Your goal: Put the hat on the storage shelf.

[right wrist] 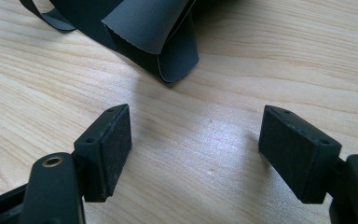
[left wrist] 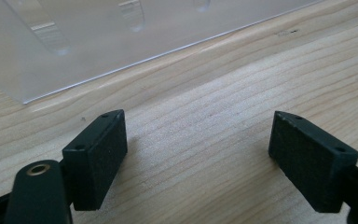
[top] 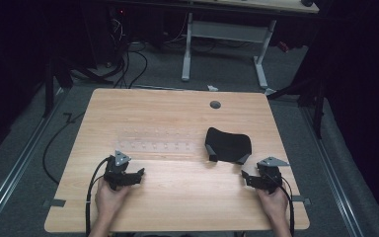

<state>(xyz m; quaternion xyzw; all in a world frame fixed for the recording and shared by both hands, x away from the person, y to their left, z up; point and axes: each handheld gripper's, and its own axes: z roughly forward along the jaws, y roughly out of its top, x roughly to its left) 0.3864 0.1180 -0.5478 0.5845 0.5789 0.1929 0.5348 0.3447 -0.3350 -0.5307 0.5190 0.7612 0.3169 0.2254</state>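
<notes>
Resting low on the wooden table (top: 177, 197), the left gripper (left wrist: 198, 154) had its 2 jaws spread wide with nothing but bare wood between them, and the right gripper (right wrist: 196, 149) sat the same way, jaws apart and empty. Just ahead of the left one lay a clear plastic rack (left wrist: 98, 42), its near edge close to the jaw tips but not touching them. Ahead of the right one sat a dark folded cloth pouch (right wrist: 144, 32), a flap curling toward the jaws, near yet apart from them. From above, the rack (top: 158, 140) and the pouch (top: 228, 144) lay side by side at mid-table, each hand (top: 109, 197) parked behind its own thing. To my eye nothing had been gripped yet; the whole job looked to be still ahead.
</notes>
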